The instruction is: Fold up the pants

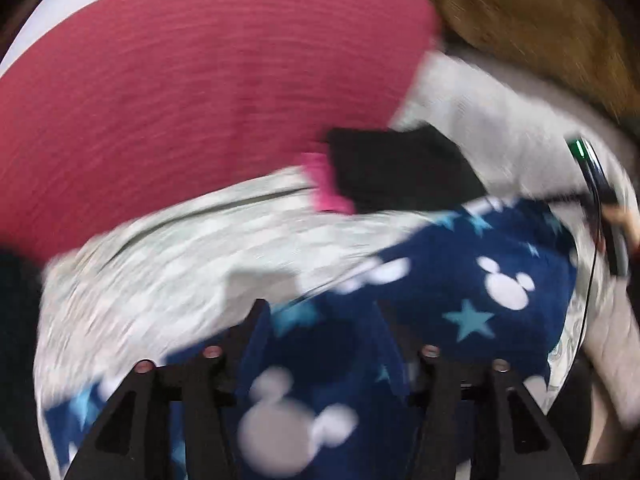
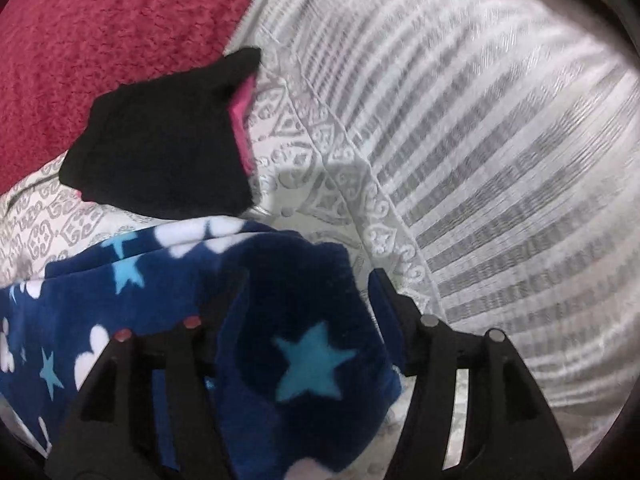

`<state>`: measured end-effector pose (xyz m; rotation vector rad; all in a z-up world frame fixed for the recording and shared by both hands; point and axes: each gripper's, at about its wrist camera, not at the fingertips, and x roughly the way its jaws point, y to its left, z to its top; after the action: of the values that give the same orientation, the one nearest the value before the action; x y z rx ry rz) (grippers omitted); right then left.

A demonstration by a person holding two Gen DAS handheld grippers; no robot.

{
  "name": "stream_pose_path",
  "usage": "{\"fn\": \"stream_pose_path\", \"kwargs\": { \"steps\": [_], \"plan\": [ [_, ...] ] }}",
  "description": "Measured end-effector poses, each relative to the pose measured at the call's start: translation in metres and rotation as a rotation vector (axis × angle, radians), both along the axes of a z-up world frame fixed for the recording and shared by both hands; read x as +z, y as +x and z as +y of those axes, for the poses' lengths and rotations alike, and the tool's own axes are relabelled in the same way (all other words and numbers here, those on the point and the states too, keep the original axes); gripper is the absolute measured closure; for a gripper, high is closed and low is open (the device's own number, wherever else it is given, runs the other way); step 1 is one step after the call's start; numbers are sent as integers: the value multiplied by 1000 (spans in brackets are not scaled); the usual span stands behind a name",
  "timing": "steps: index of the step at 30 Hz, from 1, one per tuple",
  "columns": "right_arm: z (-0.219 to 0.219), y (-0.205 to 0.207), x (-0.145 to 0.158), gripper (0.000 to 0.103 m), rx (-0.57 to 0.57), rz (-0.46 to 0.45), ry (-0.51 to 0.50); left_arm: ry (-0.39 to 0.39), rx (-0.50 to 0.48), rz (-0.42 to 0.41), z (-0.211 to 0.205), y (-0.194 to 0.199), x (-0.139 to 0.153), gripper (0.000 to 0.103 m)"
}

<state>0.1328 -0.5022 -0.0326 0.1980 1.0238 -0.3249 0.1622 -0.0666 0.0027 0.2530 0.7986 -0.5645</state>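
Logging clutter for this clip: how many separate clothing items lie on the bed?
2. The navy star-print pants lie nearest, under both grippers; a folded black item with pink trim sits just beyond them, beside the red blanket. More may lie outside both views.

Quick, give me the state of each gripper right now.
Left gripper: open, fingers apart over the blue star-print pants, not pinching them.
Right gripper: open, a fold of the pants lies between the fingers, unclamped.
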Motion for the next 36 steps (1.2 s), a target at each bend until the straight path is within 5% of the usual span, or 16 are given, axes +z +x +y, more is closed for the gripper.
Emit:
{"fn": "stream_pose_path", "kwargs": {
  "steps": [4, 7, 14, 15, 16, 17, 18, 22, 28, 31, 36],
  "plan": [
    [-22, 1, -14, 29, 2, 4, 115, 115, -195, 29, -77, 22, -24, 37],
    [-27, 2, -23, 28, 37, 17, 130, 201, -279, 30, -117, 34, -46, 37],
    [-32, 11, -28, 29, 99, -4, 179, 226, -368, 115, -138, 53, -80, 39],
    [-30, 12, -28, 33, 106, -8, 173, 214, -364, 131, -140, 55, -83, 43],
    [-28, 13, -27, 62, 109, -11, 158, 209, -361, 147, -140, 59, -85, 62],
    [-25, 13, -27, 80, 106, -14, 127, 211, -363, 159, -141, 60, -89, 91],
    [-24, 13, -26, 81, 99, -14, 111, 222, -367, 156, -141, 59, -91, 98],
    [-7, -2, -6, 82, 128, -114, 7, 253, -394, 47, -137, 39, -83, 99],
    [-15, -19, 34, 81, 97, -274, 60, 202, -327, -46, -131, 49, -45, 98],
    [-22, 1, 23, 80, 92, -232, 74, 250, -285, -11, -138, 66, -61, 93],
    [-23, 46, -35, 70, 71, -21, 45, 402, -209, -11, -142, 71, -101, 79]
  ]
}}
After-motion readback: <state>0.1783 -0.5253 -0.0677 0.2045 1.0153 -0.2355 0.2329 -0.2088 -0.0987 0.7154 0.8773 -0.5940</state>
